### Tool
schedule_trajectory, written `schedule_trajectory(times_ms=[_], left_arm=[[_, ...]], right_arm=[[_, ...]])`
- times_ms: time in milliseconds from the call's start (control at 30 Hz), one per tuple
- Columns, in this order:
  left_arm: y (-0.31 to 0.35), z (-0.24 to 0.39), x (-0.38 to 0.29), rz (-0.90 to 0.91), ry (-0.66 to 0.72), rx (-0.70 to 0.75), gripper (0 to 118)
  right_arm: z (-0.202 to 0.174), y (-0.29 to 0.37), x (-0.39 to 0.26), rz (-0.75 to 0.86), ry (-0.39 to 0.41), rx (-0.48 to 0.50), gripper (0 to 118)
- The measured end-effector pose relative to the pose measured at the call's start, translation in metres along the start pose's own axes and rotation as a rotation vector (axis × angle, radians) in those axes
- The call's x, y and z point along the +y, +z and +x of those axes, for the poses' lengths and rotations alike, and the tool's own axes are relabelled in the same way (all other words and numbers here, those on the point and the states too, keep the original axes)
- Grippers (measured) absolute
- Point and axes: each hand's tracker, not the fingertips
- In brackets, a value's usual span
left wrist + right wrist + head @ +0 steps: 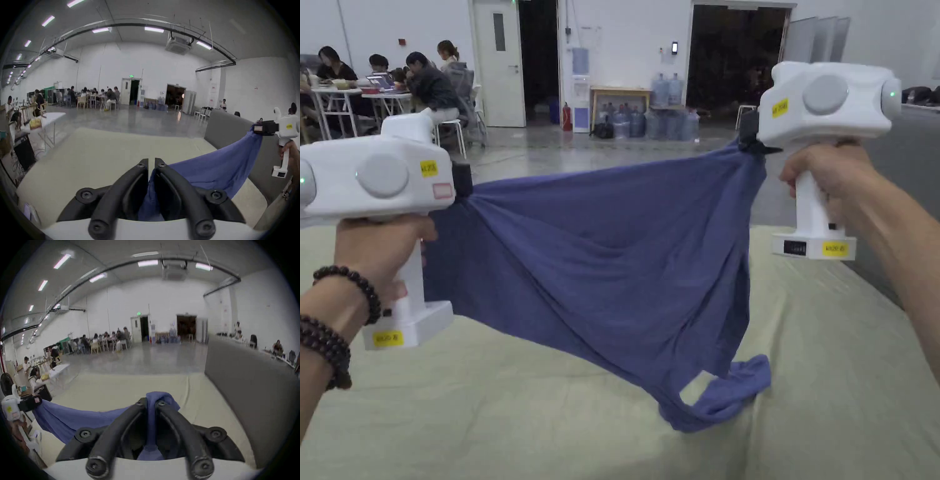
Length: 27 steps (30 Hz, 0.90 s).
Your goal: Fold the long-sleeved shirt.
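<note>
A blue long-sleeved shirt [612, 262] hangs stretched in the air between both grippers above a pale green table [487, 406]. My left gripper [464, 181] is shut on the shirt's left edge; its black jaws pinch the blue cloth [211, 170] in the left gripper view [151, 162]. My right gripper [751, 145] is shut on the right edge, with cloth [155, 397] bunched over its jaw tips [151, 402]. The shirt's lowest part, a sleeve end [731, 390], rests on the table.
A grey panel [906, 187] stands along the table's right side. Beyond the table lie an open concrete floor [581, 150], water bottles [650, 122] by the far wall, and people seated at tables [381, 81] at the back left.
</note>
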Motion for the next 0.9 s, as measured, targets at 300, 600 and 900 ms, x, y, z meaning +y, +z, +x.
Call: schedule_trajectory(times_ms=[300, 600, 900], left_arm=[[-0.009, 0.019, 0.078, 0.098, -0.069, 0.058, 0], [-0.066, -0.001, -0.058, -0.117, -0.071, 0.069, 0], [-0.057, -0.019, -0.146, -0.201, -0.027, 0.017, 0]], right_arm=[[-0.009, 0.019, 0.081, 0.124, -0.016, -0.032, 3], [0.014, -0.047, -0.070, -0.067, -0.099, -0.001, 3], [0.026, -0.042, -0.168, -0.143, -0.145, -0.005, 4]])
